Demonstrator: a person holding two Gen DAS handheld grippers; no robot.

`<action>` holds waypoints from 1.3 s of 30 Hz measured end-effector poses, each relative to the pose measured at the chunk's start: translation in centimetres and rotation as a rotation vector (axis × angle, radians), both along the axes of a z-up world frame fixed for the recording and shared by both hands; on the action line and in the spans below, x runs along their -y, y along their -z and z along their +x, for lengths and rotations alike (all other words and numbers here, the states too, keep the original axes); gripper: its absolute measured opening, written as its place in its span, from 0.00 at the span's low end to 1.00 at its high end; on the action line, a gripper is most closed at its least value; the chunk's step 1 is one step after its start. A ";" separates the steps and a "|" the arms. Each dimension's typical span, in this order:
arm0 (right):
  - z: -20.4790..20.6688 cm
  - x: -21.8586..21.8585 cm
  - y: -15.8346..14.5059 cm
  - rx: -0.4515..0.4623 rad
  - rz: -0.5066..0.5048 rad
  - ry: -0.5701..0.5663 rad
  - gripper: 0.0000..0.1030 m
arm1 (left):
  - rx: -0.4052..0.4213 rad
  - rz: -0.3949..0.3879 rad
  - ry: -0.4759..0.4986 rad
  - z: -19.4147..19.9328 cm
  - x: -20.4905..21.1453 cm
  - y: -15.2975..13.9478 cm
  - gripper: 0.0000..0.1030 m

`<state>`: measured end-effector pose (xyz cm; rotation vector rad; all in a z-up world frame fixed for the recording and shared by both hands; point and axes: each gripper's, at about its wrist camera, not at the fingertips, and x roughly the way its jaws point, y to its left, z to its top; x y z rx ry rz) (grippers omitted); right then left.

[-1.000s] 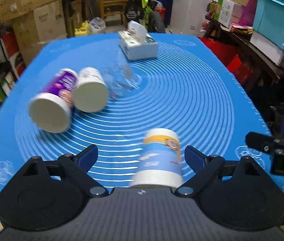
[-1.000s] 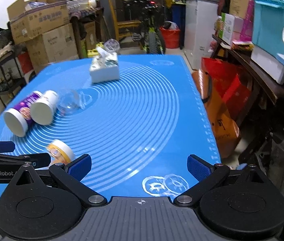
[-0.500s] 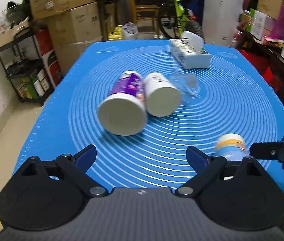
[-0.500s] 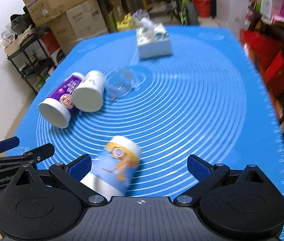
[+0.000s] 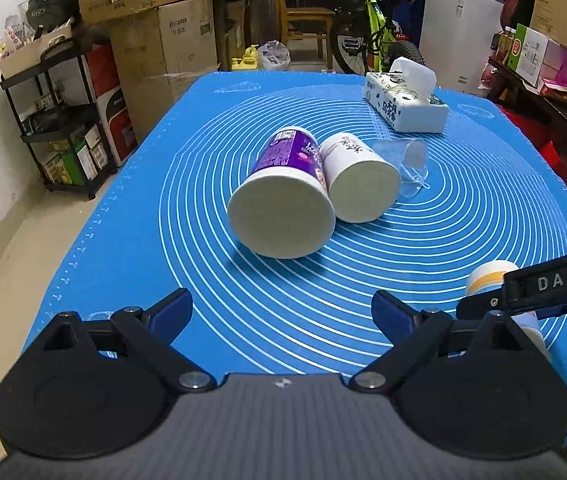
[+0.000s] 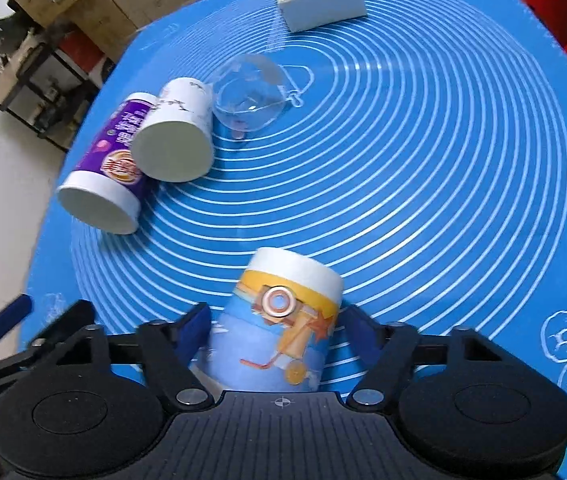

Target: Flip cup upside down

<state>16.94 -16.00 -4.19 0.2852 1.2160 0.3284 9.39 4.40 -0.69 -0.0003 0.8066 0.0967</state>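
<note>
A blue and yellow cartoon paper cup lies on its side on the blue mat, base pointing away. My right gripper has its blue pads close on either side of it; contact is not clear. The cup also shows at the right edge of the left wrist view, partly behind the right gripper's finger. My left gripper is open and empty above the mat's near edge. A purple cup, a white cup and a clear glass cup lie on their sides further off.
A tissue box stands at the far side of the mat. Cardboard boxes, a black shelf rack and a bicycle surround the table. The mat's left edge drops to the floor.
My right gripper has moved down and in around the cartoon cup and its fingers have narrowed. My left gripper has swung left, away from that cup, towards the purple and white cups.
</note>
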 end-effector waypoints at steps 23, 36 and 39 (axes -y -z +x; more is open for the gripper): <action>-4.1 -0.9 -0.7 0.678 -0.324 -0.162 0.63 | 0.019 -0.045 0.011 -0.6 1.2 0.6 0.93; -8.1 -0.1 0.2 0.664 -0.325 -0.163 0.62 | 0.010 -0.050 0.044 -1.8 2.6 1.2 0.93; -8.9 0.8 0.6 0.637 -0.302 -0.143 0.62 | 0.014 -0.047 0.055 -2.3 3.1 1.2 0.93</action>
